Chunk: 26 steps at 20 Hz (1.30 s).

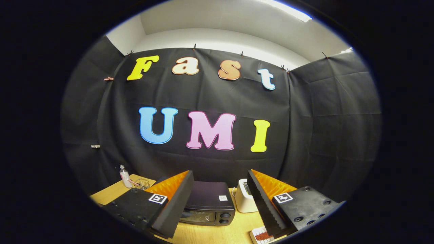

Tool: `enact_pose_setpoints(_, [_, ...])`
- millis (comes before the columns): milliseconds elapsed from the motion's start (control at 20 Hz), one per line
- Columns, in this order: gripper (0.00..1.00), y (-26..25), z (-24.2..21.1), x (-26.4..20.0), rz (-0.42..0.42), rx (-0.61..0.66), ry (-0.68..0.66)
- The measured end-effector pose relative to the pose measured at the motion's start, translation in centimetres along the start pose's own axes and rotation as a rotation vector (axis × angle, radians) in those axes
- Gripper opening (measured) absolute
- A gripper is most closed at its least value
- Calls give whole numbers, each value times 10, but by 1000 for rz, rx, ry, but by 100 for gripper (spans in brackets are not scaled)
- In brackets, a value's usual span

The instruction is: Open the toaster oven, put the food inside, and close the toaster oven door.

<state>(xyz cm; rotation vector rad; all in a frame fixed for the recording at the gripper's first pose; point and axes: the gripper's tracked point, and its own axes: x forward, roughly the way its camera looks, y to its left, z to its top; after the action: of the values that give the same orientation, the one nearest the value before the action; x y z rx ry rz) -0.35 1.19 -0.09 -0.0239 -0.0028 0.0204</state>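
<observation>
I hold the gripper (220, 203) with its two fingers spread wide apart, nothing between them but open air; they grip nothing. Framed in the gap between the fingers sits the toaster oven (209, 203), a dark box on the wooden table (210, 234), its door shut and two round knobs on its right front. My left finger covers the oven's left end.

Just beside the oven's right side, and partly behind my right finger, stands a small white appliance (243, 200); I cannot tell what kind. Near the tip of my right finger, on the table closer to me than the oven, lies a white plate (258, 236) with a reddish-brown piece of food (262, 236) on it, partly hidden by that finger.

Beyond my left finger, well apart from the oven at the far left of the table, I see a clear plastic bottle (125, 177) with a white cap, and just beside it a small wire basket (142, 183). Black cloth hangs behind the table as the booth wall (322, 118).
</observation>
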Motion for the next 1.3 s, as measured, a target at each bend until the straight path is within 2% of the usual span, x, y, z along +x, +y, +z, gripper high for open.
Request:
enact_pose_setpoints(500, [97, 9, -3, -1, 5, 5, 7])
enact_pose_setpoints(750, [98, 43, -17, 4, 44, 4, 25])
enact_pose_setpoints(1050, [97, 88, -64, 28, 25, 65, 65])
enact_pose_setpoints(1300, [98, 126, -138, 51, 53, 97, 215])
